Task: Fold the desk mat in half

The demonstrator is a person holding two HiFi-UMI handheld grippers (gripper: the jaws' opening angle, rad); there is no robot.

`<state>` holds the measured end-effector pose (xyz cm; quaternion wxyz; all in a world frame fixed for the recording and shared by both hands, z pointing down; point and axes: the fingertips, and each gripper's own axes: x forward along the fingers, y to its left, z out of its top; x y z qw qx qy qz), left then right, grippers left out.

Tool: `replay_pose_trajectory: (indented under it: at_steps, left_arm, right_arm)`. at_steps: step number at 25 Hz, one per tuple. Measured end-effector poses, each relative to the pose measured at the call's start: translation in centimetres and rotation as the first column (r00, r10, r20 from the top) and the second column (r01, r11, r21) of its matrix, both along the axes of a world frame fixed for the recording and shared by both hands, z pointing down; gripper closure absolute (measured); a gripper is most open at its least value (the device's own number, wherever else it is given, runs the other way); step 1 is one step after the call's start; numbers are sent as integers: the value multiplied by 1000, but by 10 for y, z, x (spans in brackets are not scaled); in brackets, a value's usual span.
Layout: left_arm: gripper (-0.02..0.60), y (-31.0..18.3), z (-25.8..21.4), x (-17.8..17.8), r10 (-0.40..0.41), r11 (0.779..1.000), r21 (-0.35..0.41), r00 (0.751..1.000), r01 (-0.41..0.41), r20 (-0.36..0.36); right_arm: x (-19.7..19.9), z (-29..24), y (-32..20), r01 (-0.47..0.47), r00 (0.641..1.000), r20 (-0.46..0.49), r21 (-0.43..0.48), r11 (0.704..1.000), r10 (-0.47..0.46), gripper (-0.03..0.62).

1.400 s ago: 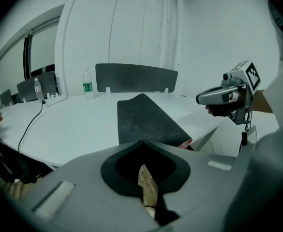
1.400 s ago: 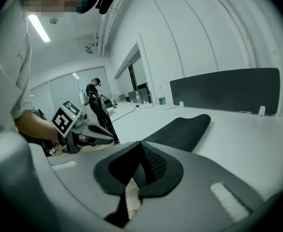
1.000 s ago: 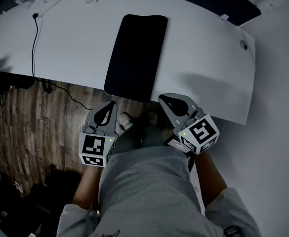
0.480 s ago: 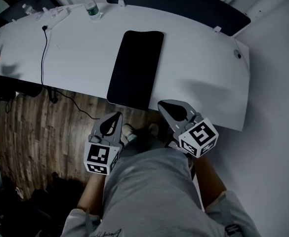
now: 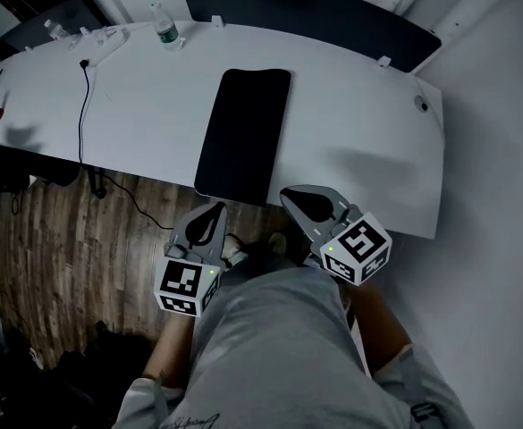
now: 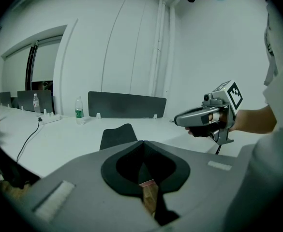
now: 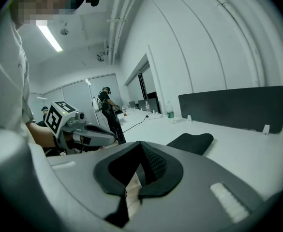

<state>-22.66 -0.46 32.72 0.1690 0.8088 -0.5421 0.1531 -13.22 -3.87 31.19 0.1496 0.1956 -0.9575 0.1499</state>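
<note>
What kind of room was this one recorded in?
Most likely an office or meeting room: a long white desk with a dark divider panel along its far edge, a power strip, a cable and a water bottle.

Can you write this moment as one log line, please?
desk mat: flat, unfolded on desk | left gripper: shut, empty | right gripper: shut, empty | both off the mat, fold not started
</note>
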Motion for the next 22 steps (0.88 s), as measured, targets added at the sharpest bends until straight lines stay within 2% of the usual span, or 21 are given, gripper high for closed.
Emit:
replay_pose_trajectory:
  at_steps: [5, 14, 22]
  left_arm:
    - [563, 0, 1, -3, 11, 1000, -15, 999, -10, 34]
    - [563, -1, 6, -10, 6, 1000, -12, 999, -5, 51]
    - [562, 3, 6, -7, 10, 999, -43, 1000, -9, 26]
  right_arm:
    - [-3, 1, 0, -4, 1000, 5, -9, 1000, 4, 589]
    - [-9, 3, 2, 14, 1000, 8, 0, 1000, -14, 589]
    - [-10, 2, 6, 14, 1000, -4, -2, 1000, -14, 589]
